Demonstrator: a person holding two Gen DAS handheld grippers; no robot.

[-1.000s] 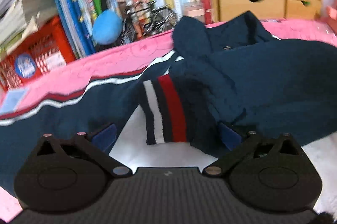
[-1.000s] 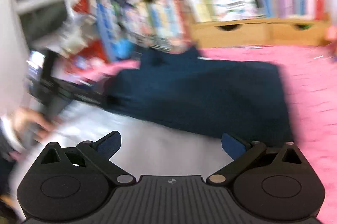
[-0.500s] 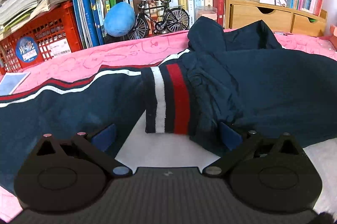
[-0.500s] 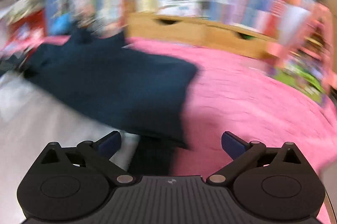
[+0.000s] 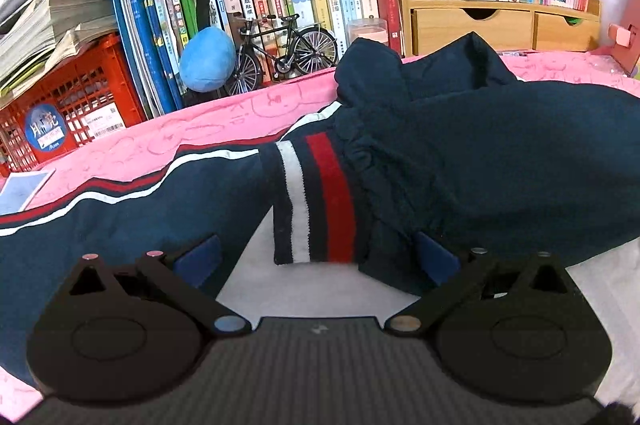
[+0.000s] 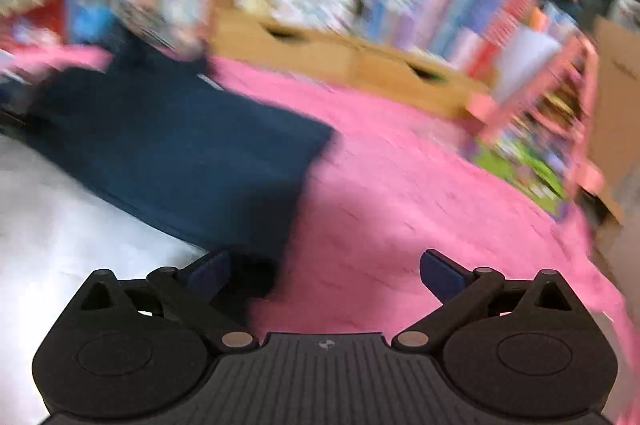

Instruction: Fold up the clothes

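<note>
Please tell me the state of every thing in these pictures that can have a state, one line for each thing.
left gripper: open, holding nothing, striped cuff between its fingers.
right gripper: open, holding nothing, picture blurred.
navy jacket: rumpled, not neatly folded, one sleeve laid over the body.
striped cuff: lying flat, free.
wooden drawers: both shut.
toy bicycle: standing upright.
red crate: loaded with stacked papers on top.

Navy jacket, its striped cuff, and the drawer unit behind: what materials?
Navy jacket: matte woven fabric, likely cotton or a blend; soft creases, no sheen. Striped cuff: ribbed knit, fine vertical ribs. Drawer unit: pale wood, possibly bamboo; unpainted, faint grain.
</note>
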